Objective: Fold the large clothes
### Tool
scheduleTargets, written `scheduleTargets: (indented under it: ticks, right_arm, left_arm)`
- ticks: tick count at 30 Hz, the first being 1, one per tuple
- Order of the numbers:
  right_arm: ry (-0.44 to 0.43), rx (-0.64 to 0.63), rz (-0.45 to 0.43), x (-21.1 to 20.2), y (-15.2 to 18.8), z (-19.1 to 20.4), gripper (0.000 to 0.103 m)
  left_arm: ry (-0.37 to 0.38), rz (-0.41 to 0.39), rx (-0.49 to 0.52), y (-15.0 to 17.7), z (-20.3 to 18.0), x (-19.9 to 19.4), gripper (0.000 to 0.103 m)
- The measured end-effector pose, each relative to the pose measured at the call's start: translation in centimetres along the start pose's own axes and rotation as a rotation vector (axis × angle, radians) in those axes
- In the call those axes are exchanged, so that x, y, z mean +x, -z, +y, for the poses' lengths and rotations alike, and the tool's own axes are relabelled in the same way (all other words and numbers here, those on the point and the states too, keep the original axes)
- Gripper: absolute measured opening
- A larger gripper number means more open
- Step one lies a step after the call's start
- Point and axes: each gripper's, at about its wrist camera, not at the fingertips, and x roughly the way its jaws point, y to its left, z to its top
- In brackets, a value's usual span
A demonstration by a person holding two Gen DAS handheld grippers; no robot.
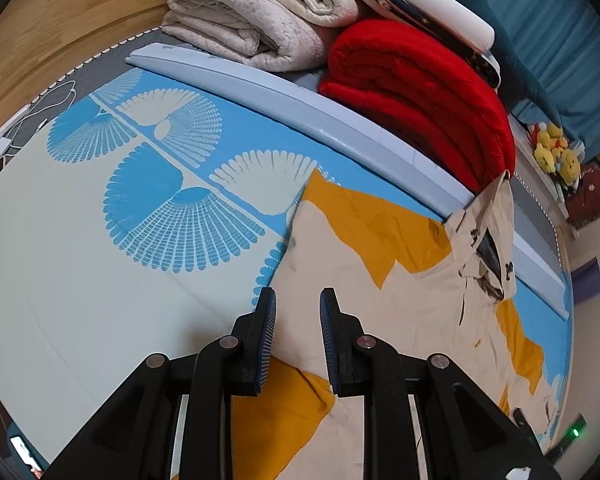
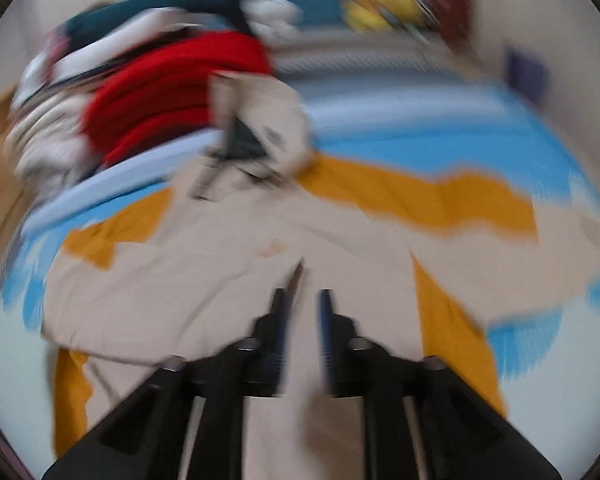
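My left tongs (image 1: 298, 300) and right tongs (image 2: 302, 298) hover parted, gripping nothing, above the beige-and-mustard jacket (image 1: 400, 300) on the bed (image 1: 60, 260)

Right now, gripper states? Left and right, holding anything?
Left gripper: jaws open, nothing between them, above the beige shirt.
Right gripper: jaws open, empty; view blurred.

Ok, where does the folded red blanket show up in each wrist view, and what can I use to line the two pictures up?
Left wrist view: the red blanket sits upper right of centre, behind the pale blue rail.
Right wrist view: the red blanket sits upper left, blurred by motion.
Shared landmark: the collar of the beige and mustard garment, right beside the blanket's near end in both views.
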Motion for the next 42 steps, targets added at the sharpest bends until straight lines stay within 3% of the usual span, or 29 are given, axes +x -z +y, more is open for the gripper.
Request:
scheduleTargets:
  ticks: [2, 4, 8, 11, 12, 13, 14, 18, 22, 23, 28, 30, 32, 34, 37, 39, 42]
  right_arm:
    - [-0.117, 0.093, 0.102, 2.9, 0.6, -0.9, 0.041]
    - [-0.167, 0.112, 0.187, 5.6, 1.4, -0.6, 0.041]
    - [-0.213, 0.158, 0.276, 9.3, 2.8, 0.3, 0.041]
    - [-0.233, 0.178, 0.267, 10.3, 2.8, 0.8, 0.038]
    - [-0.231, 0.157, 0.259, 10.2, 2.6, 1.2, 0.032]
    - [-0.225, 0.128, 0.236, 9.7, 2.3, 1.6, 0.012]
    - [-0.230, 0.113, 0.212, 9.3, 1.7, 1.8, 0.008]
    - [-0.249, 0.100, -0.003, 3.5, -2.1, 1.9, 0.007]
    - [-0.177, 0.136, -0.145, -1.1, -4.6, -1.1, 0.006]
    - [-0.102, 0.138, -0.170, -1.6, -5.2, -2.5, 0.007]
    - [0.146, 0.263, -0.136, -0.4, -5.5, -9.9, 0.013]
    - [0.173, 0.281, -0.146, -0.4, -5.4, -11.2, 0.022]
    - [0.136, 0.262, -0.155, -0.1, -5.4, -11.8, 0.030]
    - [0.042, 0.250, -0.116, 1.2, -5.2, -11.4, 0.034]
    - [-0.094, 0.231, 0.068, 5.9, -4.6, -11.7, 0.037]
    - [0.000, 0.211, 0.164, 8.6, -3.7, -12.2, 0.037]
    - [-0.031, 0.288, 0.174, 8.2, -3.8, -14.3, 0.035]
  left_arm:
    - [0.004, 0.010, 0.004, 0.2, -0.1, 0.3, 0.019]
    - [0.003, 0.016, 0.004, 0.2, 0.0, 0.4, 0.019]
    - [-0.013, 0.021, 0.013, 0.2, 0.3, 0.7, 0.019]
    - [-0.026, 0.026, 0.016, 0.2, 0.6, 1.0, 0.019]
    - [-0.031, 0.026, 0.015, 0.1, 0.7, 1.0, 0.019]
    - [-0.034, 0.027, 0.015, 0.1, 0.7, 1.1, 0.019]
    - [-0.034, 0.028, 0.013, 0.1, 0.7, 1.2, 0.019]
    - [-0.029, 0.026, 0.013, 0.0, 0.4, 1.3, 0.019]
    - [-0.038, 0.031, 0.033, 0.3, -0.1, 1.7, 0.019]
    - [-0.038, 0.034, 0.038, 0.4, -0.3, 1.7, 0.019]
    - [-0.042, 0.038, 0.057, 0.8, -0.9, 2.0, 0.019]
    - [-0.041, 0.039, 0.059, 0.9, -0.9, 2.0, 0.019]
    - [-0.044, 0.041, 0.070, 1.1, -1.3, 2.2, 0.019]
    - [-0.047, 0.048, 0.087, 1.4, -1.8, 2.5, 0.019]
    - [-0.048, 0.058, 0.110, 1.7, -2.5, 2.9, 0.019]
    - [-0.055, 0.058, 0.126, 1.9, -3.0, 3.2, 0.019]
    - [-0.074, 0.048, 0.157, 2.3, -3.6, 3.2, 0.019]
